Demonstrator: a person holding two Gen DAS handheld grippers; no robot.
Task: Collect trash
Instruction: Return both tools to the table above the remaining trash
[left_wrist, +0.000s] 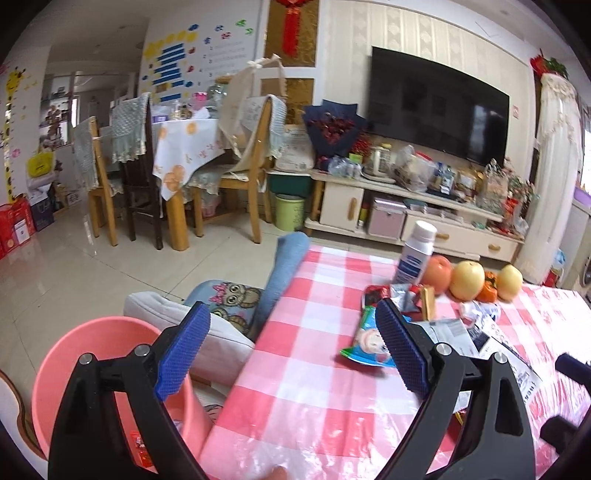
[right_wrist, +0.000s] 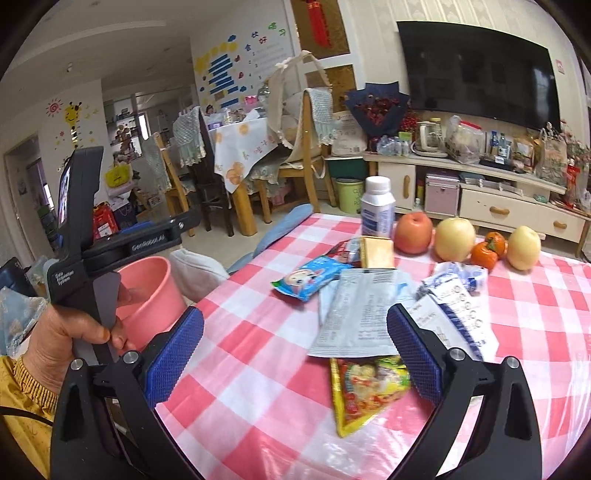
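Several snack wrappers lie on the pink checked tablecloth (right_wrist: 258, 350): a blue cartoon packet (right_wrist: 308, 277), a silver packet (right_wrist: 356, 314), a yellow noodle packet (right_wrist: 364, 387) and a white-blue wrapper (right_wrist: 456, 306). The blue packet also shows in the left wrist view (left_wrist: 365, 341). A pink bin (left_wrist: 99, 369) stands beside the table's left edge; it also shows in the right wrist view (right_wrist: 147, 291). My left gripper (left_wrist: 291, 347) is open and empty, over the table edge by the bin. My right gripper (right_wrist: 295, 354) is open and empty, just before the silver and yellow packets.
A white bottle (right_wrist: 377, 210), an apple (right_wrist: 413, 232), pears (right_wrist: 455, 239) and oranges (right_wrist: 487, 251) stand at the table's far side. A cushioned seat (left_wrist: 221, 306) is left of the table. Dining chairs and a TV cabinet stand beyond.
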